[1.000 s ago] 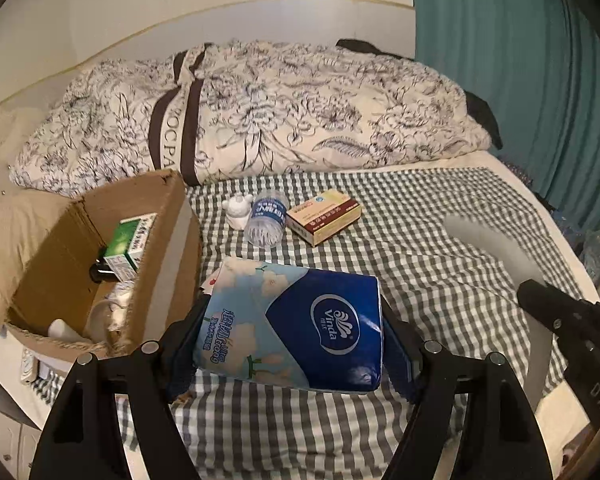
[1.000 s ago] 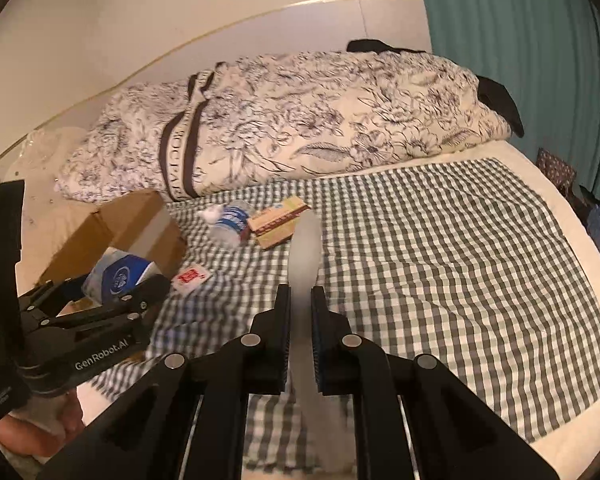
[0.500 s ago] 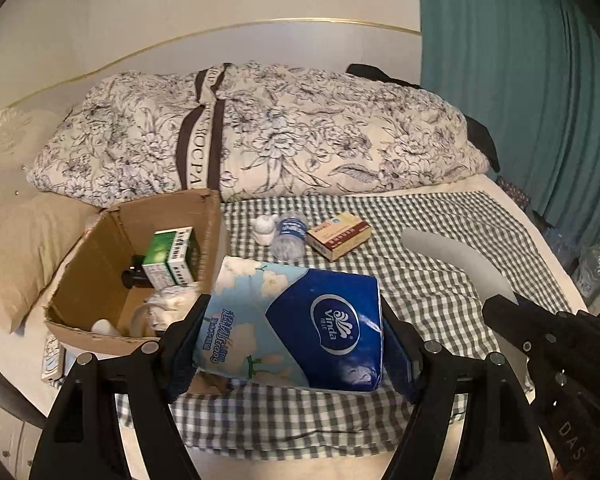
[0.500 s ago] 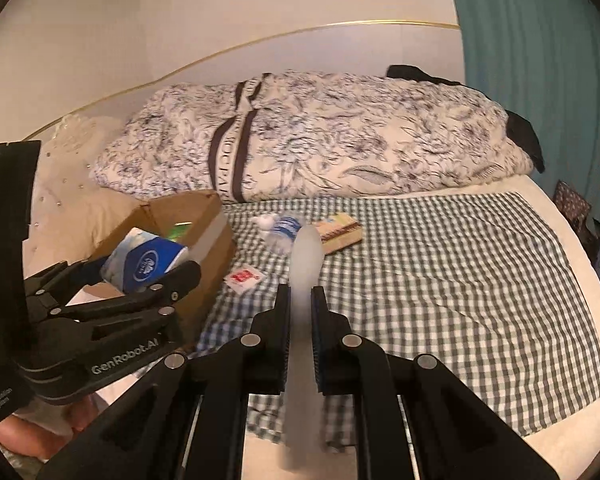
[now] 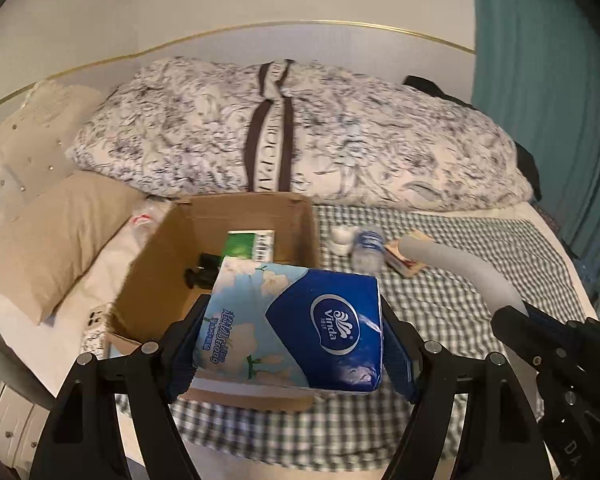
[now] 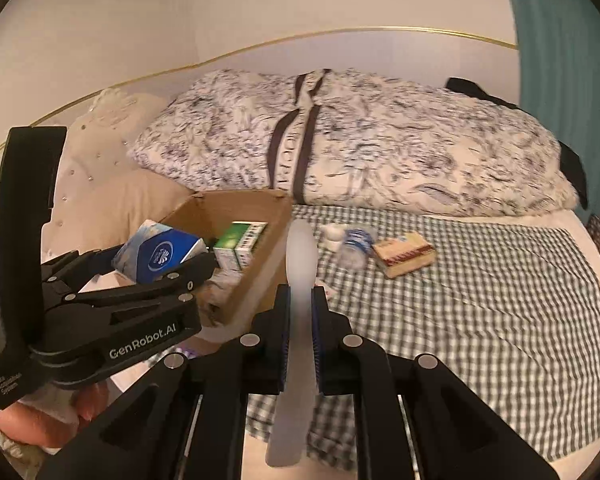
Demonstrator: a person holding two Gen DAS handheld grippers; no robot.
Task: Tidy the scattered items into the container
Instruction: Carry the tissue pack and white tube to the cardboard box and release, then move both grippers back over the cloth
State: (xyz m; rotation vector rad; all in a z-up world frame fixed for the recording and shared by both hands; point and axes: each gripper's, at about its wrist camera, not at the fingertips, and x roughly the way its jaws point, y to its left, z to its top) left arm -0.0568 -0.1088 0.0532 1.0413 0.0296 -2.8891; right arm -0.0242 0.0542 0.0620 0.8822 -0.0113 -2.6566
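My left gripper (image 5: 292, 360) is shut on a blue Vinda tissue pack (image 5: 296, 328), which hangs over the near edge of the open cardboard box (image 5: 156, 272). Inside the box lie a green carton (image 5: 248, 244) and a dark item. From the right wrist view the left gripper (image 6: 152, 264) and the tissue pack (image 6: 160, 254) sit above the cardboard box's (image 6: 268, 248) left side. My right gripper (image 6: 302, 304) is shut on a pale, curved plastic shoehorn (image 6: 300, 256), just right of the box.
On the checked cloth (image 6: 480, 300) right of the box lie a small white bottle (image 6: 334, 234), a water bottle (image 6: 354, 248) and a yellow-red carton (image 6: 406, 254). A folded floral duvet (image 5: 340, 140) lies behind, a beige pillow (image 5: 48, 240) left, a teal curtain (image 5: 548, 80) right.
Both grippers have moved left and a little up, each keeping its hold. The tissue pack has gone from over the checked cloth to over the box's near edge.
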